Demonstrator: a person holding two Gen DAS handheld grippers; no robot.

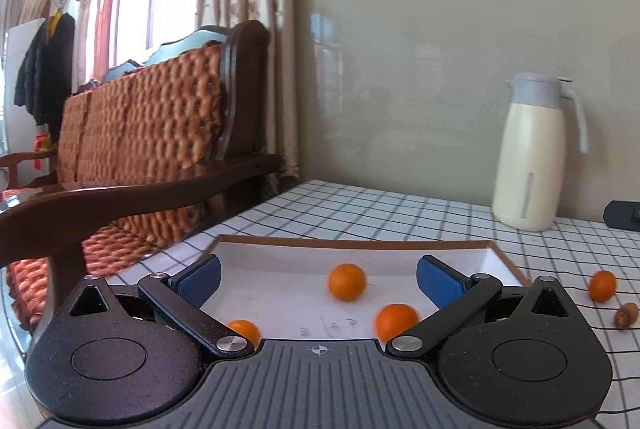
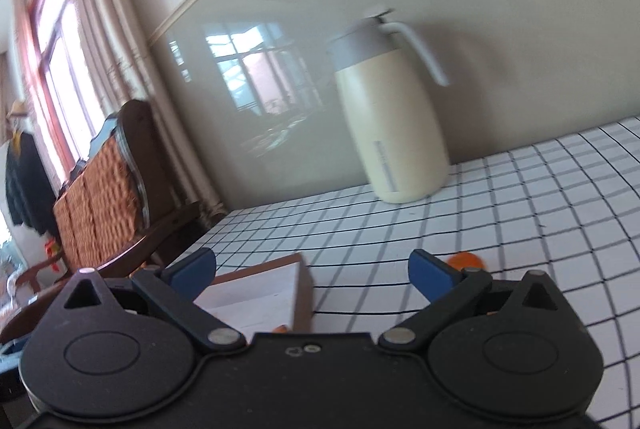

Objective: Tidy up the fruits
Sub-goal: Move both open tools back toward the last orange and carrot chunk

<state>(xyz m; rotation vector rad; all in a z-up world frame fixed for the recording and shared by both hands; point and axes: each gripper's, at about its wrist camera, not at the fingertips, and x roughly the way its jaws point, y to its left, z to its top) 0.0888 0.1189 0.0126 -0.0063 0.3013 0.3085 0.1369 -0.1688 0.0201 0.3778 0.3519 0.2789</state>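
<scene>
A white tray with a brown rim (image 1: 360,243) lies on the checked tablecloth. Three small oranges sit in it: one in the middle (image 1: 347,281), one nearer (image 1: 396,322), one at the left, partly hidden by my finger linkage (image 1: 244,331). My left gripper (image 1: 319,279) is open and empty above the tray. Another orange (image 1: 602,285) and a small brown fruit (image 1: 625,315) lie on the cloth to the right of the tray. My right gripper (image 2: 312,269) is open and empty above the tray's right corner (image 2: 298,269). An orange (image 2: 464,261) peeks out behind its right finger.
A cream thermos jug (image 1: 534,153) (image 2: 394,117) stands at the back by the wall. A black object (image 1: 622,215) lies at the right edge. A wooden sofa with a woven cushion (image 1: 140,149) stands left of the table.
</scene>
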